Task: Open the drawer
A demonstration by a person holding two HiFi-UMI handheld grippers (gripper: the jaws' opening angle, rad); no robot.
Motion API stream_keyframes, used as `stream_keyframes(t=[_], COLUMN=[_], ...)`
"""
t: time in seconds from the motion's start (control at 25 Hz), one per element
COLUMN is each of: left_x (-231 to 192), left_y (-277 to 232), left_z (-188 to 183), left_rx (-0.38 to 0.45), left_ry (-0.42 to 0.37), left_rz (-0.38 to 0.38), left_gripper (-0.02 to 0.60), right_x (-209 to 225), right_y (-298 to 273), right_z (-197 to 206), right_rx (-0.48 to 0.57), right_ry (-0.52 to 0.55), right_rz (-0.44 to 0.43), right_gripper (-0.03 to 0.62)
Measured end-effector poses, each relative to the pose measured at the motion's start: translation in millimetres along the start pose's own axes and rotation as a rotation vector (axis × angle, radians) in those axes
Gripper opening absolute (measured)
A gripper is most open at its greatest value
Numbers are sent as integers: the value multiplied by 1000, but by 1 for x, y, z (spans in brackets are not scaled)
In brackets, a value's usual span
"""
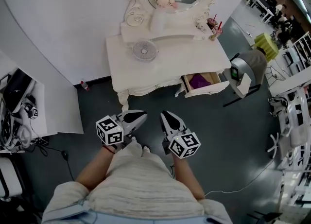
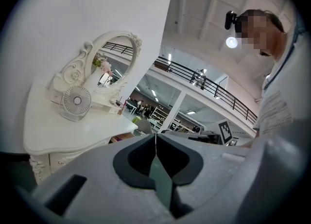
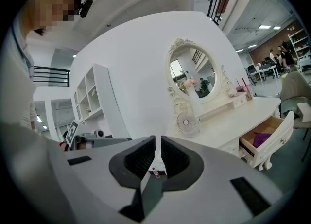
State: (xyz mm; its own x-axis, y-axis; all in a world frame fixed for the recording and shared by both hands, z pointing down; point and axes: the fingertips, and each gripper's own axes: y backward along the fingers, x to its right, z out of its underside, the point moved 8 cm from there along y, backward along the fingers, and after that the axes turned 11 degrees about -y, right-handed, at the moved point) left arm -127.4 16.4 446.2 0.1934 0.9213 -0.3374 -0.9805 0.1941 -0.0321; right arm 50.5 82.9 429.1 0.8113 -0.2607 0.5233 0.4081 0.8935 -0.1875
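The drawer (image 1: 210,90) is sitting pulled out at the right end of the white dressing table (image 1: 165,70), with something purple (image 1: 198,80) inside. Well in front of the table, the left gripper (image 1: 140,116) and right gripper (image 1: 166,116) are hovering, both closed tight, holding nothing

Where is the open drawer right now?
In the head view, the drawer stands pulled out under the right end of the white dressing table, a purple item inside it, a grey chair just to its right.

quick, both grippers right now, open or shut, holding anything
left gripper: closed, nothing between the jaws
right gripper: closed, nothing held
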Motion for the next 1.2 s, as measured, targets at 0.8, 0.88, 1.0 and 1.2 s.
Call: stream_keyframes(t=[0.8, 0.88, 1.0, 1.2], left_x=[-46, -45, -45, -43], left_y=[-6, -14, -31, -61], left_z=[5, 7, 10, 16], left_rx=[-1, 5, 18, 15], left_ry=[6, 12, 25, 23], left_rz=[-26, -51, -102, -156], left_gripper=[15, 15, 14, 14], right_x=[26, 35, 51, 76], right_y=[-47, -48, -50, -54], right_z=[6, 4, -2, -9], right_rx=[-38, -61, -107, -179], right_ry=[17, 21, 34, 63], right_rz=[8, -11, -51, -120], right_gripper=[11, 11, 11, 11])
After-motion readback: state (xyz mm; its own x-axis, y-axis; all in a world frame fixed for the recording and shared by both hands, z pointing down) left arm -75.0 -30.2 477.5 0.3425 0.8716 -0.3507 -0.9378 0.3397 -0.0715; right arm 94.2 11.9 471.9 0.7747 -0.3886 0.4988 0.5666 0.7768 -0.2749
